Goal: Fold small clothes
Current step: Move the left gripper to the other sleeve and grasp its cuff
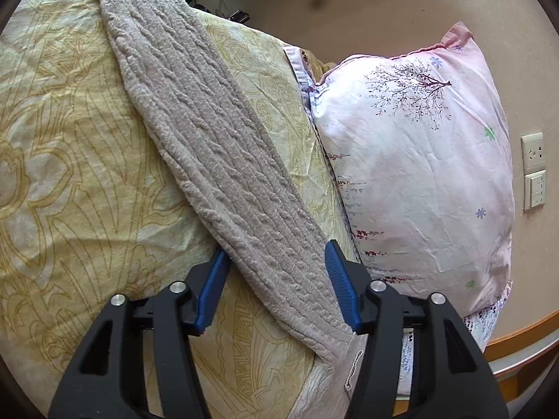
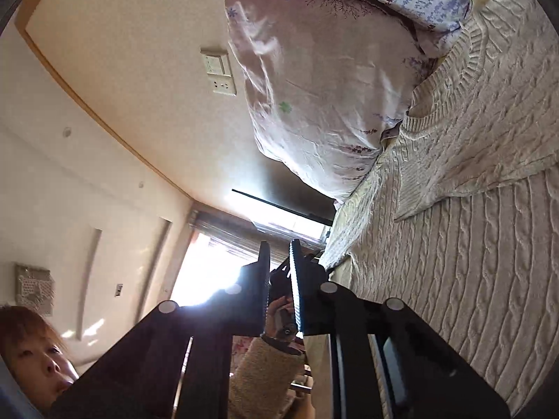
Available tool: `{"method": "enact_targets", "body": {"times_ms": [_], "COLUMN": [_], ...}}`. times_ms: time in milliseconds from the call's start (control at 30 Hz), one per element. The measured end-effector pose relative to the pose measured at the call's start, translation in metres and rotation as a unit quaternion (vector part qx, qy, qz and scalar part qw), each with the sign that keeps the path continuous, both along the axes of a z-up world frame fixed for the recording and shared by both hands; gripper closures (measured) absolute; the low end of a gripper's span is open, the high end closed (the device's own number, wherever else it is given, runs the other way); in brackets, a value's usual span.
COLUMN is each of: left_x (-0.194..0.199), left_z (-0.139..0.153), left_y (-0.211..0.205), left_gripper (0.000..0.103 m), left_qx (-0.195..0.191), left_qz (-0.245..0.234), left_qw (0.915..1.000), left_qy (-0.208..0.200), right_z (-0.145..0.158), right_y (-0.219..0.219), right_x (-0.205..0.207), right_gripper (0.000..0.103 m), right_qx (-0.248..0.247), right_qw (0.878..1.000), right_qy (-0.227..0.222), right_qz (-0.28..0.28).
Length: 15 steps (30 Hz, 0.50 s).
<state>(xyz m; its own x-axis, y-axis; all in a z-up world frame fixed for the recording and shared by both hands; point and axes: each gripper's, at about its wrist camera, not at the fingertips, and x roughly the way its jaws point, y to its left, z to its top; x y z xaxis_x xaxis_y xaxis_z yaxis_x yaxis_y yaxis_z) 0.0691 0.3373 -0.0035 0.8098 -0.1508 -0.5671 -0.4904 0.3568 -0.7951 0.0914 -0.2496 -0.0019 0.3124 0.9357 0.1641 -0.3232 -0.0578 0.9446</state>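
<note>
Between the 2 blue ribbed pads of the left gripper (image 1: 277,288) lies a long folded strip of beige cable-knit sweater (image 1: 209,160). The jaws stand apart on either side of the strip's near end, and whether the pads press its edges cannot be told. From that gripper the strip runs away up and to the left across a pale yellow patterned bedsheet (image 1: 70,160), so its long axis lines up nearly with the fingers. A pink floral pillow (image 1: 419,174) sits just beside it to the right.

The right gripper (image 2: 279,272) has its jaws nearly together with nothing visible between them, and it points roughly level toward a bright window, with the knitwear spread off to its right, apart from the fingertips. A person's sleeve shows beyond the fingers.

Judging by this, the left hand is nearer the garment, and the coming fold likely turns on lifting this near end along the strip's length.
</note>
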Motion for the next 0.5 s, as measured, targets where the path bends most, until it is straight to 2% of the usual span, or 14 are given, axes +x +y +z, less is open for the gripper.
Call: {"method": "enact_targets", "body": {"times_ms": [133,267,433,500], "left_x": [0.000,-0.002,-0.004,-0.003], "left_z": [0.000,-0.002,-0.004,-0.004], "left_y": [0.005,0.009,0.011,0.012], "left_gripper": [0.043,0.053,0.066,0.076], "left_qx": [0.000,-0.002,0.004,0.009], "left_qz": [0.009,0.023,0.036,0.038], "left_qw": [1.0000,0.9997,0.9993,0.9992], "left_qy": [0.001,0.006,0.008,0.011], "right_z": [-0.005,-0.018,-0.019,-0.018], "right_y": [-0.007,-0.018,-0.023,-0.022], "right_x": [0.004,0.008,0.011,0.011], "right_gripper": [0.099,0.102,0.102,0.102], "right_qx": [0.052,0.093,0.094,0.084], "right_qw": [0.999,0.995,0.994,0.995], "right_qy": [0.016,0.040,0.041,0.038], "right_qz": [0.000,-0.011,-0.026,-0.026]}}
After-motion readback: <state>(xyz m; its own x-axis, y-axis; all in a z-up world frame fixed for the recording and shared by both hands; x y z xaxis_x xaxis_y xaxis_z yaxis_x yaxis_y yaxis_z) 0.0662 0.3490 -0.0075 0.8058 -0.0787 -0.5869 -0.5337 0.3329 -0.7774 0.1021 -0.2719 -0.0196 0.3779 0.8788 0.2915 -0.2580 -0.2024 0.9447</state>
